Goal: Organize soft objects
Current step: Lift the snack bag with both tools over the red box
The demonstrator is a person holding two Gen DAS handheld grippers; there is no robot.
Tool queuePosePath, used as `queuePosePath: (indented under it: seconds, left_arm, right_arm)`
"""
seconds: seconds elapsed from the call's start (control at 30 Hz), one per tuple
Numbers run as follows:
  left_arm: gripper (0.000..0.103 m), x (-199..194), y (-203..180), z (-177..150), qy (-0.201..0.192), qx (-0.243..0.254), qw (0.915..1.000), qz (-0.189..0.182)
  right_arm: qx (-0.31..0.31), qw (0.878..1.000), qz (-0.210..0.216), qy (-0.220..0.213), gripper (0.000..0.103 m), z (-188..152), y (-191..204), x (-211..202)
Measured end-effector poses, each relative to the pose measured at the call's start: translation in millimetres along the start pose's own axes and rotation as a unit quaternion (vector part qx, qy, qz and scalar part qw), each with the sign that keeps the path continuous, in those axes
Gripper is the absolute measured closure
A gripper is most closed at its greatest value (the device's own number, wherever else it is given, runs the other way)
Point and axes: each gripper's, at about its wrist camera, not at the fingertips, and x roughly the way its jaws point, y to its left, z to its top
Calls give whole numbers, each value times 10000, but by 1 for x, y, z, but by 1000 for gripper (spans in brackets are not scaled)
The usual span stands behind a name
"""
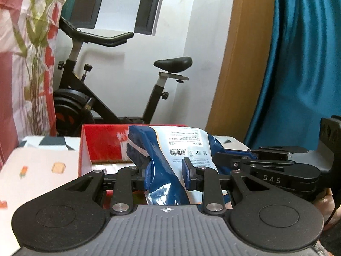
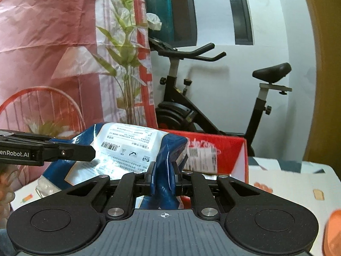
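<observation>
My left tongs (image 1: 166, 173) and right tongs (image 2: 163, 176) are both clamped on one blue-and-white packet (image 1: 170, 160), held above the open red box (image 1: 102, 147) on the patterned surface (image 1: 40, 170). The packet's lower end is hidden behind my tongs (its print is too small to read). One exercise bike (image 1: 110, 85) stands beyond the surface's far edge.

The bag (image 1: 170, 149) sits before the box (image 1: 102, 147), exercise bike (image 1: 110, 89) behind.
</observation>
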Motion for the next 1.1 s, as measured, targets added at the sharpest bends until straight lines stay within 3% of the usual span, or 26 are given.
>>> queuePosePath:
  seconds: [0.33,0.67,0.93,1.0,1.1]
  left_arm:
    - [73,60,40,45,271,-42,9995,164]
    - [73,125,72,48,823,-29,9958,392]
    - [71,149,89,37,1224,-9,9909,559]
    - [64,149,90,37,1218,18,9905,631]
    - [61,147,90,37,1193,61,9908,638]
  right_arm:
    - [-32,9989,-65,468,91,41,-26,90]
    - [105,9933,-180,1135,91,41,-46,168]
    - [123,9852,-127,1703,87,29,-46,195]
    - [107,9850,-105,1719,80,29,-44,194]
    - [45,9857,-139,1678,78,30,-42,188]
